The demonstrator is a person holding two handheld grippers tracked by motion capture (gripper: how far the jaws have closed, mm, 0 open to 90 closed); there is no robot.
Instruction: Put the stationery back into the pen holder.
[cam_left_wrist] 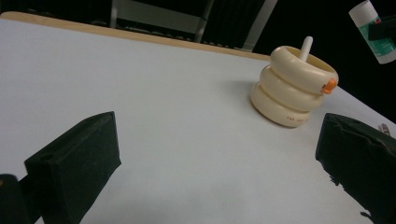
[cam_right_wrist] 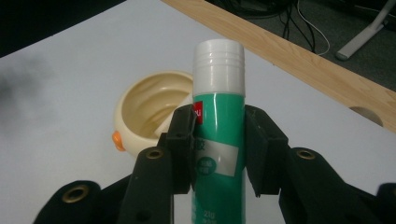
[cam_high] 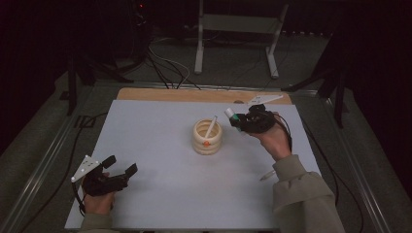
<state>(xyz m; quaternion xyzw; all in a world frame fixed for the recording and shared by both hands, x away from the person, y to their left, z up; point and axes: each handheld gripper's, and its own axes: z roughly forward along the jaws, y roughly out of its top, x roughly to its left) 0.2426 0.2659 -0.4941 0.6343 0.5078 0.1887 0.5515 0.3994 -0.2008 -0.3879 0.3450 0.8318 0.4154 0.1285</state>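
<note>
Left claw (cam_high: 120, 166): black, two-jaw, spread with nothing between the jaws, resting low at the near left of the counter, well apart from the holder. Cream ribbed ring-stacked plastic holder (cam_high: 207, 137): stands upright mid-counter, a white stick (cam_high: 211, 126) leaning inside it, an orange tab on its side. Green-and-white cylindrical glue stick (cam_right_wrist: 218, 121): pinched across its body by the right claw (cam_high: 236, 120), held above the counter just right of the holder, white cap leading, its long axis pointing toward the holder's mouth; the right hand is much the nearer. Counter (cam_high: 160, 145): flat pale grey sheet over a wooden board. Room: dark, with cables and a white frame on the floor beyond.
</note>
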